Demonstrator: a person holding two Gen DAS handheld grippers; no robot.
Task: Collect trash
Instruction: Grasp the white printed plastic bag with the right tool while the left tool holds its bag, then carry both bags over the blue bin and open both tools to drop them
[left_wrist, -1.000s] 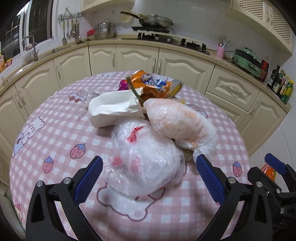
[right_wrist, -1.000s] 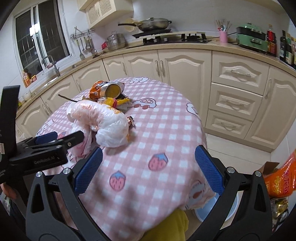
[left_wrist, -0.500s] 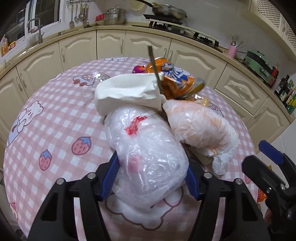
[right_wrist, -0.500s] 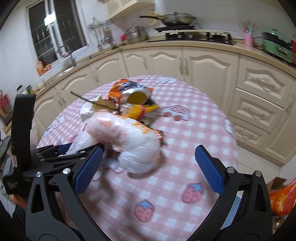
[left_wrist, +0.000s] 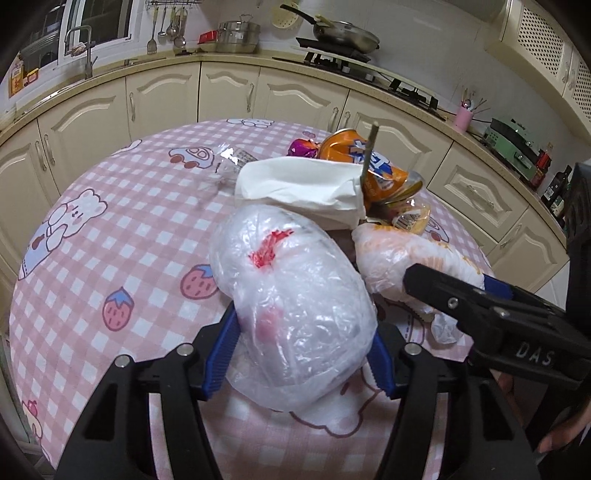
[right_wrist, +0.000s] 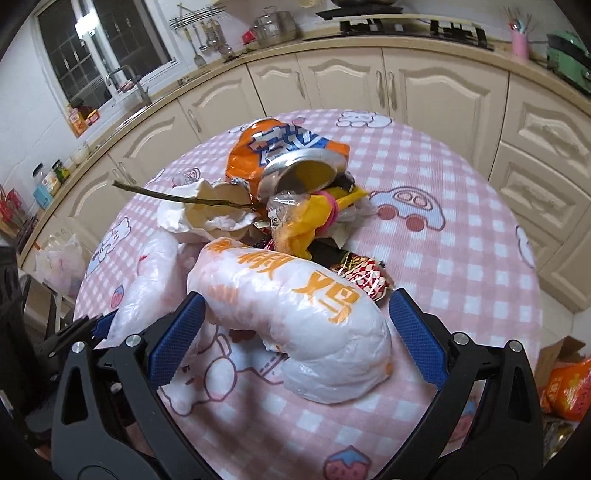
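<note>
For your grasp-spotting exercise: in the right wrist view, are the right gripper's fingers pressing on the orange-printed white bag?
No: the right gripper straddles the orange-printed white bag with its fingers standing clear.

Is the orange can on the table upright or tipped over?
Tipped over: the orange can lies on its side, open mouth facing the right-wrist camera.

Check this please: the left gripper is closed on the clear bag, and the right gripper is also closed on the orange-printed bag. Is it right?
Not quite. The left gripper is closed on the clear bag, but the right gripper is open: in the right wrist view its fingers straddle the orange-printed bag with a gap on the right side.
</note>
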